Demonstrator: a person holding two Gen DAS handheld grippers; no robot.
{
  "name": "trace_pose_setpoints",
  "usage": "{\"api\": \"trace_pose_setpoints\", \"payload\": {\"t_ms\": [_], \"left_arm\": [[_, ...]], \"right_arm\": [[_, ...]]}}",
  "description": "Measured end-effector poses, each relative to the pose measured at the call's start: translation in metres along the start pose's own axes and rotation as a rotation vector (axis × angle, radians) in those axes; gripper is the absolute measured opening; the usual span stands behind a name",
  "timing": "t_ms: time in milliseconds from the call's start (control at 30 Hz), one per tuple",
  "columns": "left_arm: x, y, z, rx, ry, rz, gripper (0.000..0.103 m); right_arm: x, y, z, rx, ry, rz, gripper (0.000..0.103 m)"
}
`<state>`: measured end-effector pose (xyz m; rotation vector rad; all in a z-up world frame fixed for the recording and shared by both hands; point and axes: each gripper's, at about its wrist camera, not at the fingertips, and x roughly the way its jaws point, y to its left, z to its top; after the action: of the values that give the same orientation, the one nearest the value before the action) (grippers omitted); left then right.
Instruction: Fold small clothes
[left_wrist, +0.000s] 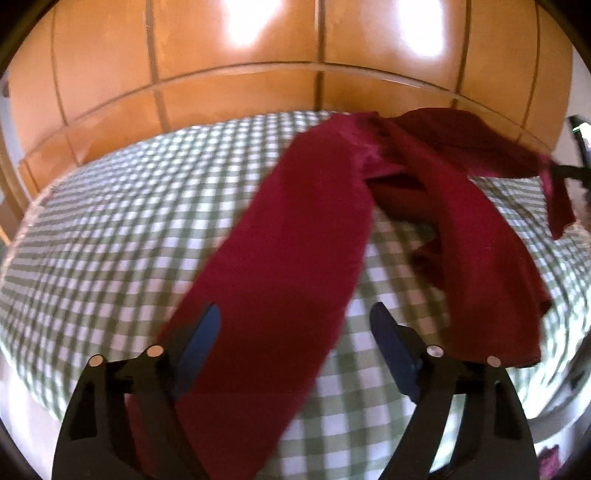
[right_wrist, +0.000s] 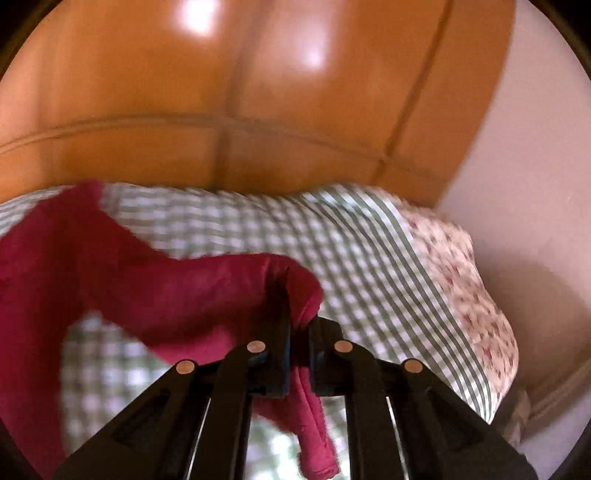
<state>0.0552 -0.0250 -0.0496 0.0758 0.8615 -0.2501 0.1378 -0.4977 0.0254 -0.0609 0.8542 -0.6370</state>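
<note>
Checked bedcover, red garment clamped in right gripper

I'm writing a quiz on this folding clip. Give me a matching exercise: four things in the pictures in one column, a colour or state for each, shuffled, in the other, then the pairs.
Things:
1. left gripper
2. right gripper
3. bed cover
4. wardrobe

Colour or state:
A. orange-brown wood panels
B. shut on an edge of the red garment
C. green and white checks
D. jaws wide apart, with a strip of the garment between them, unpressed

Pairs: 1-D, 2-B, 3-C, 4-A
</note>
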Motion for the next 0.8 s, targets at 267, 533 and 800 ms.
{"api": "trace_pose_setpoints", "payload": {"t_ms": [267, 533, 800], "left_arm": [[0.009, -0.012, -0.002, -0.035, 0.067, -0.193, 0.074], [0.018, -0.01, -0.009, -0.097, 0.116, -0.24, 0.074], [0.006, 0.004, -0.015, -0.142, 0.091, -0.256, 0.074]], "right_arm": [[-0.006, -0.005, -0.02, 0.124, 0.087, 0.254, 0.06], [-0.104, 0.07, -0.098, 0.106, 0.284, 0.982, 0.049], [-0.124, 0.131, -0.128, 0.075, 0.433, 1.016, 0.05]]}}
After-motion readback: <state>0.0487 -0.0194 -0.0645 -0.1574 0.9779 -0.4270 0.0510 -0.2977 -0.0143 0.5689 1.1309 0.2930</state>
